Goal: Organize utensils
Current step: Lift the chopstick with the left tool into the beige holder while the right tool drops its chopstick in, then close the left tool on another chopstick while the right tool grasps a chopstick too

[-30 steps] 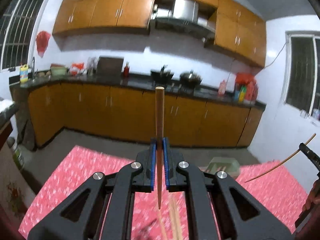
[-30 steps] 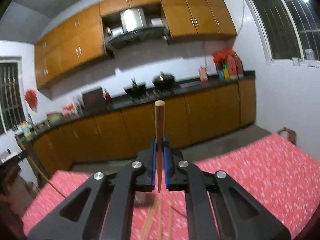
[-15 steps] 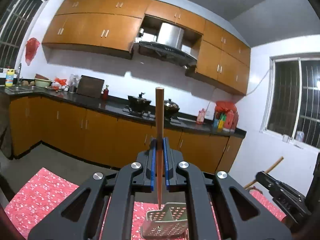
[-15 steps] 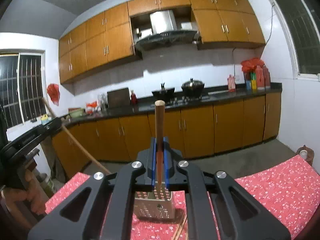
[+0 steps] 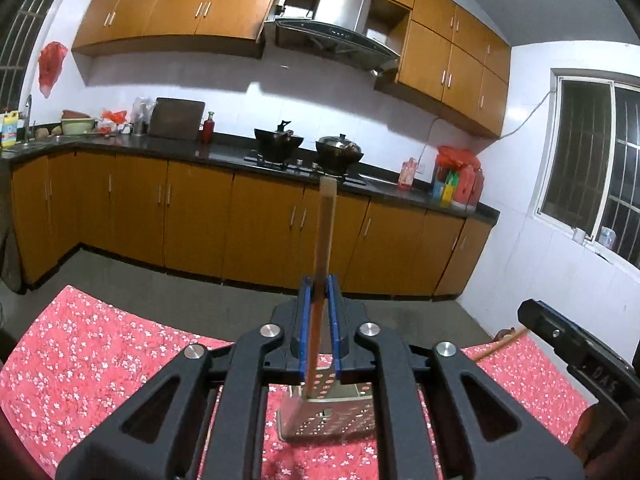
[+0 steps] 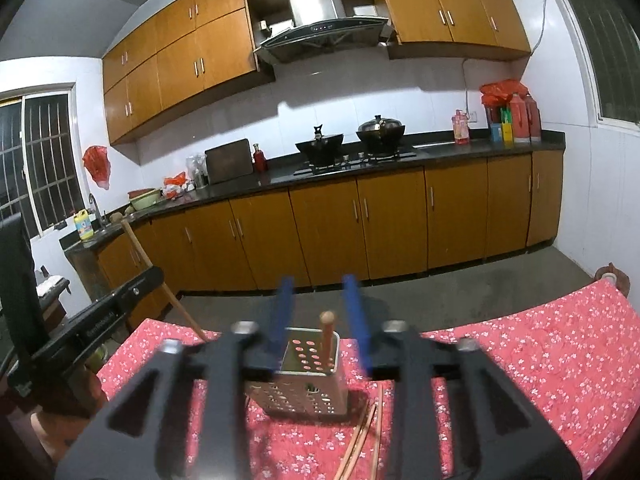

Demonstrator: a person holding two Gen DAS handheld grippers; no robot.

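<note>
Two tongs work over one red flowered worktop [image 6: 520,360]: the left tongs [image 5: 319,286], closed on one held chopstick [image 5: 325,236], and the right tongs [image 6: 318,292], jaws apart and carrying nothing. One perforated metal holder [image 6: 304,392] stands on the cloth with one standing chopstick [image 6: 327,334] in it. Loose chopsticks [image 6: 362,428] lie beside the holder toward the worktop's near edge, at least two, the exact number unclear. Behind, two black pots [image 6: 320,148] sit on one hob.
</note>
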